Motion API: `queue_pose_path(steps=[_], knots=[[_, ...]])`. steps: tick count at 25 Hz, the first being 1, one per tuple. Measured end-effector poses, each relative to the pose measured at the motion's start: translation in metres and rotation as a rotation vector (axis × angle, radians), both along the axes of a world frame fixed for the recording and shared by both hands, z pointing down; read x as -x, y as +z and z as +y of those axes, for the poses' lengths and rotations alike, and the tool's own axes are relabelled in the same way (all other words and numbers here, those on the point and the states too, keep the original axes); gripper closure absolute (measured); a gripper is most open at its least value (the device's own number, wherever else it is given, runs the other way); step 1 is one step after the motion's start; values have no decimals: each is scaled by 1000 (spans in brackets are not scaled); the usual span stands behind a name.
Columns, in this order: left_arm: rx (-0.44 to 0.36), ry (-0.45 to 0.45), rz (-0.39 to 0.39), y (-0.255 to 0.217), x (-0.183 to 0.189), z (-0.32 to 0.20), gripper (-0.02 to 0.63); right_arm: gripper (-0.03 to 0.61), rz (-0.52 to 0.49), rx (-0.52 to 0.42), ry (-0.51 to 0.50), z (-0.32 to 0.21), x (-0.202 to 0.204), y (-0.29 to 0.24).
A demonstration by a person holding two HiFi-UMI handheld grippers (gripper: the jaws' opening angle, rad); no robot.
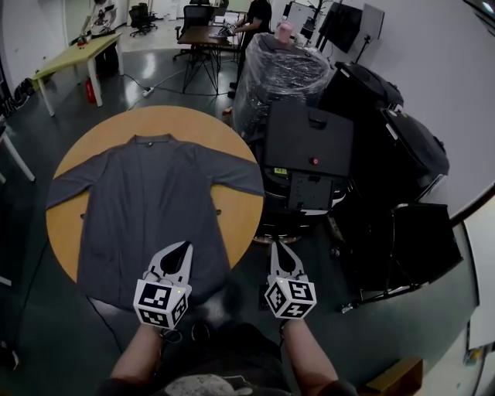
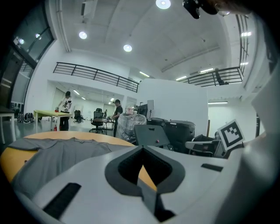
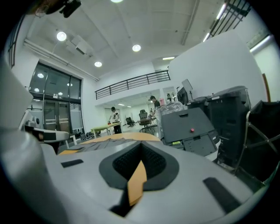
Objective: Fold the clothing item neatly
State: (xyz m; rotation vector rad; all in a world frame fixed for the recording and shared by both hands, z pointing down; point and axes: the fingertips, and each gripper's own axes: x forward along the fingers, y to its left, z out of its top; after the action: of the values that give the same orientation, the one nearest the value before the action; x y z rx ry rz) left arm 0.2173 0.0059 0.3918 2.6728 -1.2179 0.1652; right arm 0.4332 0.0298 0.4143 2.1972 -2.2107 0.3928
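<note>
Clothing item: a dark grey garment [image 1: 155,201] with long sleeves lies spread flat, front side up, on a round wooden table [image 1: 236,213].
Collar: it points to the far edge of the table, close to it.
Sleeves: both are stretched out sideways. One ends at the left edge and the other at the right edge.
Hem: it reaches the near edge, the one next to the person.
Folding: no part of the cloth is turned over.
Left gripper [image 1: 186,247]: it is over the hem part of the garment at the near edge and points across the table. Its jaws are clenched together with nothing between them. Whether the tips touch the cloth I cannot tell.
Right gripper [image 1: 277,247]: it is just outside the near right edge of the table, over the dark floor, and well apart from the cloth. Its jaws are also pressed together and empty.
Bare wood: it shows around the shoulders and along the right edge.
Beside the table: a black cabinet [image 1: 309,143] with a small red button stands near the right edge. A big bundle wrapped in clear film [image 1: 282,73] stands behind the cabinet.
Far in the room: there is a green table [image 1: 73,54], and a person [image 1: 255,19] stands at a desk.
</note>
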Motion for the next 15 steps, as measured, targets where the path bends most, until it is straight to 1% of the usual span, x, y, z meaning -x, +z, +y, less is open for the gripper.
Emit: queue_pose_path(steps=[3,7,11,15], knots=[[8,-21,-7,7,-13,-16,606,591,-4,10,13,-16,-20,8],[-20,-82,-3,4,-32,-40,606,591,-9,31,26,-46,-57,22],[-7,-135,-23,8,-59,-64,606,591,-6,71,0,-79,-95,40],[6,-198,-52,26,-88,-91,606,591,19,106,-11,-115,-139,66]])
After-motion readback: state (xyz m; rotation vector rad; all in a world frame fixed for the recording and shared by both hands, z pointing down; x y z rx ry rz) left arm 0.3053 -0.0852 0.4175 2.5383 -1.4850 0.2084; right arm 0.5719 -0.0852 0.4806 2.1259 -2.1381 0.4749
